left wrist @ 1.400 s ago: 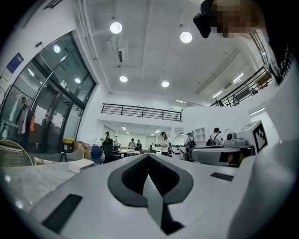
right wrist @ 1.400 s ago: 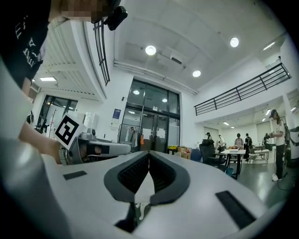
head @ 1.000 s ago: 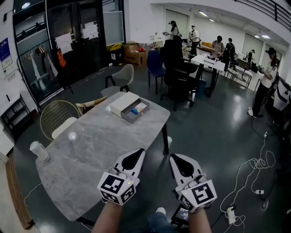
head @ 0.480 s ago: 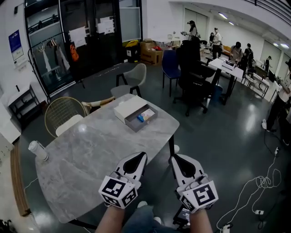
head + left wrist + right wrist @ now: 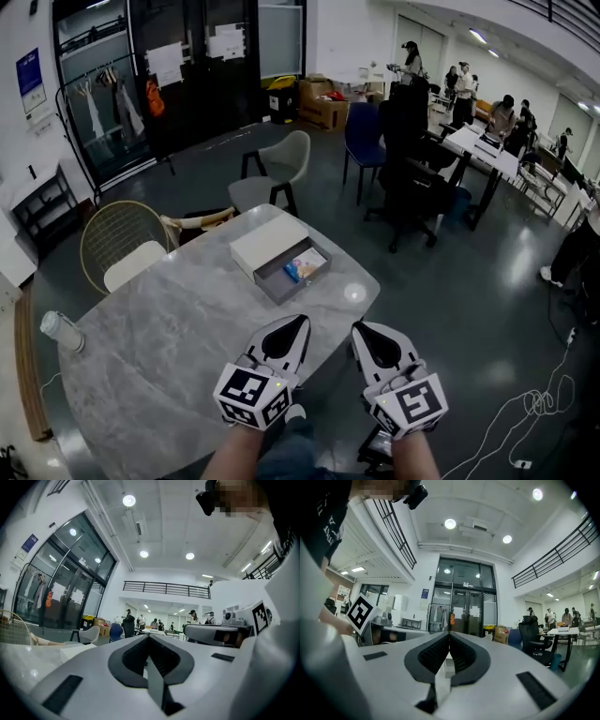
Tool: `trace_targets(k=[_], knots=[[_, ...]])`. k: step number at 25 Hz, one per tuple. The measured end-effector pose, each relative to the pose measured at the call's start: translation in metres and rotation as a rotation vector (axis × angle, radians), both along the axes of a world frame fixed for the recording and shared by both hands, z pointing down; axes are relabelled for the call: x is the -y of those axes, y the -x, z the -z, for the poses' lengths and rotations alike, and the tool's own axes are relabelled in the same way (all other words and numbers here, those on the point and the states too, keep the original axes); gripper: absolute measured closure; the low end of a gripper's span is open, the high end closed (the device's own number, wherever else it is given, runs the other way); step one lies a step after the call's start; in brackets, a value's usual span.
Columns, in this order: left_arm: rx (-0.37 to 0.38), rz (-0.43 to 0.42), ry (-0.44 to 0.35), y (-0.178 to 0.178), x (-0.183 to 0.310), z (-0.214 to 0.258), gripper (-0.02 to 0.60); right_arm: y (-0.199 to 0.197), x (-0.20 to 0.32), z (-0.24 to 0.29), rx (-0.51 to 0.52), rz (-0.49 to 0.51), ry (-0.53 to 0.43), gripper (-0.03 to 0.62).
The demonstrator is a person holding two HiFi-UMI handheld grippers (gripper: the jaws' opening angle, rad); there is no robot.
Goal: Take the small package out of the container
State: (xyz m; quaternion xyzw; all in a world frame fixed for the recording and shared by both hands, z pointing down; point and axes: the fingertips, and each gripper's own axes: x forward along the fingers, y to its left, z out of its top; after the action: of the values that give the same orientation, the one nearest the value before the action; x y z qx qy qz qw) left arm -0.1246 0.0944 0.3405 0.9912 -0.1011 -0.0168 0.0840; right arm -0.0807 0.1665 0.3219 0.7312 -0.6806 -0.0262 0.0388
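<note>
**Small package point(image 5: 292, 273) lies in open container; both tongs clenched, empty**

Head view: The small package, blue, lies inside the grey container point(image 5: 268, 286), slightly above the centre of the frame. A paler item lies beside it in the same tray. A white box point(image 5: 265, 244) sits touching the container's upper-left side. Both stand at the far end of the grey marble table point(image 5: 169, 319), near its right edge. A white cup point(image 5: 58, 330) stands at the table's left edge, well apart from the container. The left gripper point(image 5: 301, 322) and right gripper point(image 5: 357, 328) are side by side at bottom centre, below the container and clear of it. Two chairs stand past the table, and people work at desks in the upper right.

Left gripper view: The jaws are pressed together, nothing between them. The white box shows at lower left beyond the jaws; the package cannot be made out.

Right gripper view: The jaws are likewise pressed together and hold nothing. Glass doors and office chairs fill the background.
</note>
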Motion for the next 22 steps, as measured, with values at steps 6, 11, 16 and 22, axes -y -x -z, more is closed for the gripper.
trace_targets(k=[6,11,16,22], knots=[[0.001,0.013,0.038,-0.046,0.063,-0.007,0.569,-0.046,0.075,-0.009,0.028,0.028,0.037,0.569],[0.011,0.024,0.074,-0.073,0.103,-0.016,0.569,-0.077,0.12,-0.019,0.048,0.039,0.061,0.569],[0.03,0.069,0.096,-0.082,0.133,-0.024,0.569,-0.097,0.148,-0.024,0.067,0.052,0.078,0.569],[0.071,0.16,0.133,-0.093,0.168,-0.044,0.569,-0.125,0.18,-0.036,0.087,0.123,0.103,0.569]])
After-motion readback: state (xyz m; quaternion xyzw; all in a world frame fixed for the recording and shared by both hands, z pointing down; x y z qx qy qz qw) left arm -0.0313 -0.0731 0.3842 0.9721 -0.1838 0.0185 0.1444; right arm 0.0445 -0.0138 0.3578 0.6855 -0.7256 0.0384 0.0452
